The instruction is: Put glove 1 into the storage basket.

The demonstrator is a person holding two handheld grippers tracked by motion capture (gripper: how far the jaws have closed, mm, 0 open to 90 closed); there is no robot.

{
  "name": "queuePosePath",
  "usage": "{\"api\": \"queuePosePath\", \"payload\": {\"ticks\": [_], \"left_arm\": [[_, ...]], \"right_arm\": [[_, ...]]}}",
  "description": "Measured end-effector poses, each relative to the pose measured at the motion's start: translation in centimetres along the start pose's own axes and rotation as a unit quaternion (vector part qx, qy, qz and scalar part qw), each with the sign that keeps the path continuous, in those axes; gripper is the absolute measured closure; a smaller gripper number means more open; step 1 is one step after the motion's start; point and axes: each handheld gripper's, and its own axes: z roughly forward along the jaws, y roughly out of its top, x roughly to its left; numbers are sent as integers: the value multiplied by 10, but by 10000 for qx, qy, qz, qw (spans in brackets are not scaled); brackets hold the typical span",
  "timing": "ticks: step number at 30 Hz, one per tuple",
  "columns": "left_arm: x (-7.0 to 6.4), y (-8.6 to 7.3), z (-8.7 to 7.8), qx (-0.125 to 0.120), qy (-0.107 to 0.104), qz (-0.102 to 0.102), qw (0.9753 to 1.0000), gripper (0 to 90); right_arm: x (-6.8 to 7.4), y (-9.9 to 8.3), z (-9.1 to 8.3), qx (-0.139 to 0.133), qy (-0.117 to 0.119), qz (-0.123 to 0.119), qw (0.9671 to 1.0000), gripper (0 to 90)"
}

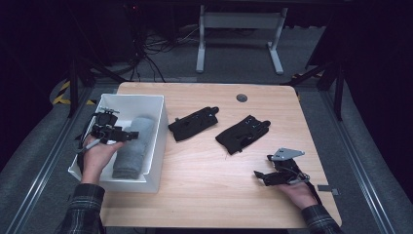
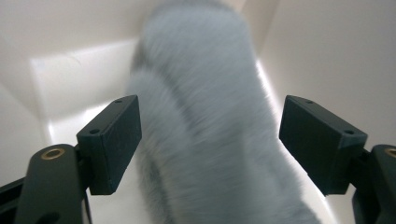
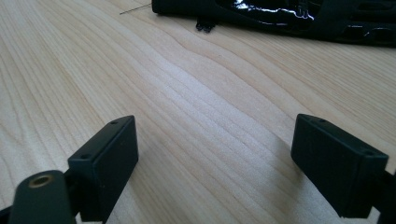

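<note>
A wooden table [image 1: 204, 170] bore a white bin [image 1: 158, 127] at its left, in which a rolled grey towel [image 1: 132, 148] lay. The left gripper [image 1: 130, 136] was held over the towel, jaws apart and astride it. The right gripper [image 1: 259, 176] was rested low near two black gloves [image 1: 242, 133], jaws apart, nothing held
</note>
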Motion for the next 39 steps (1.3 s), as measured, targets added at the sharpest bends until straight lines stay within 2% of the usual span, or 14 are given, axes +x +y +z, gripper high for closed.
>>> {"api": "queuePosePath", "payload": {"ticks": [6, 7, 11, 16, 17, 18, 24, 28, 29, 31, 32, 35, 39], "left_arm": [[-13, 12, -17, -227, -93, 187, 9995, 181], [-23, 17, -25, -326, -216, 323, 9987, 180], [-44, 26, -36, -459, -432, 544, 9965, 167], [-69, 35, -41, -519, -647, 759, 9937, 158], [-69, 35, -41, -519, -647, 759, 9937, 158], [-79, 38, -41, -547, -691, 865, 9923, 157], [-112, 44, -37, -604, -887, 1057, 9886, 158], [-137, 44, -31, -687, -1026, 1229, 9847, 159], [-145, 43, -28, -674, -1062, 1324, 9832, 159], [-158, 41, -23, -643, -1124, 1400, 9816, 159], [-158, 41, -23, -643, -1124, 1400, 9816, 159], [-176, 37, -14, -564, -1199, 1582, 9785, 159], [-193, 30, -1, -523, -1314, 1664, 9759, 159]], "right_arm": [[0, 0, 0, 2, -1, 1, 10000, 154], [0, 0, 0, 1, -1, -2, 10000, 154], [0, 0, 0, 0, -1, -2, 10000, 154], [0, 0, 0, 1, -1, -2, 10000, 154], [0, 0, 0, 1, -1, -2, 10000, 154], [0, 0, 0, 0, -1, -2, 10000, 154], [0, 0, 0, 0, -1, -2, 10000, 154], [0, 0, 0, 2, -1, -3, 10000, 154], [0, 0, 0, 0, -1, -3, 10000, 154], [0, 0, 0, 1, 0, -3, 10000, 154], [0, 0, 0, 1, 0, -3, 10000, 154], [0, 0, 0, 1, 0, -6, 10000, 154], [0, 0, 0, 0, 2, 2, 10000, 154]]}}
